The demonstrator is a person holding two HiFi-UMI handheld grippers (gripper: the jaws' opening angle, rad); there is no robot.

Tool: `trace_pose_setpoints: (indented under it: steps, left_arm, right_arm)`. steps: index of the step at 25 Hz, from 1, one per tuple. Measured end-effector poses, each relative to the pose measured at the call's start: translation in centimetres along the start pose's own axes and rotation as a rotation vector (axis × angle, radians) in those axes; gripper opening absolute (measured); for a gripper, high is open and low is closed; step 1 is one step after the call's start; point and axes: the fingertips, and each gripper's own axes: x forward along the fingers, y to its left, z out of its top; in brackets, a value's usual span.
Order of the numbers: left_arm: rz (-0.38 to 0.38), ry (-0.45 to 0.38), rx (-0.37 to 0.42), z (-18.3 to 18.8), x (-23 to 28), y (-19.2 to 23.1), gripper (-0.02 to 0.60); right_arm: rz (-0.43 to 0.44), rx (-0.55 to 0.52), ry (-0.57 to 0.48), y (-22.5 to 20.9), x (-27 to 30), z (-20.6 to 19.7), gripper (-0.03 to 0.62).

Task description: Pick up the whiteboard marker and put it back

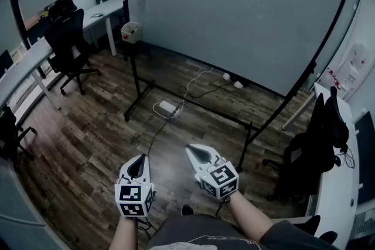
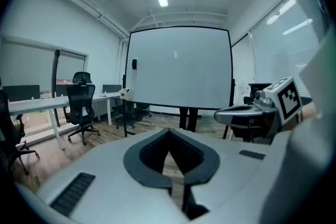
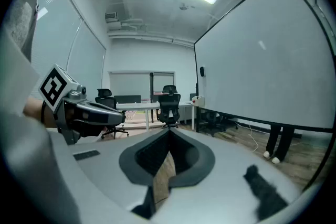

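Note:
No whiteboard marker shows in any view. The large whiteboard point(image 1: 234, 20) stands on a black wheeled frame ahead of me. My left gripper point(image 1: 140, 157) is held low over the wood floor, its jaws closed tip to tip with nothing between them point(image 2: 169, 131). Just to its right, my right gripper point(image 1: 191, 149) points toward the board's foot, shut and empty point(image 3: 169, 130). Each gripper also appears in the other's view: the right gripper point(image 2: 247, 113) and the left gripper point(image 3: 89, 110).
A white power strip point(image 1: 167, 107) and cables lie on the floor under the board. A small cream box with a red top point(image 1: 130, 31) sits at the board's left end. Black office chairs point(image 1: 70, 44) point(image 1: 316, 143) and white desks point(image 1: 35, 61) line both sides.

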Motion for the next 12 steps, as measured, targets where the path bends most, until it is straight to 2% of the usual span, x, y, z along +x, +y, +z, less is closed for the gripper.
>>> trace_pose_setpoints:
  steps: [3, 7, 12]
  left_arm:
    - [0.009, -0.006, 0.018, 0.6, 0.6, -0.1, 0.014]
    - [0.012, 0.014, 0.084, 0.2, 1.5, -0.6, 0.014]
    - [0.035, 0.01, 0.064, 0.4, 2.2, -0.7, 0.014]
  right_arm:
    - [0.022, 0.017, -0.002, -0.3, 0.5, -0.1, 0.021]
    - [0.07, 0.049, 0.004, -0.2, 1.1, -1.0, 0.021]
    - [0.083, 0.056, 0.012, -0.6, 1.6, -1.4, 0.021]
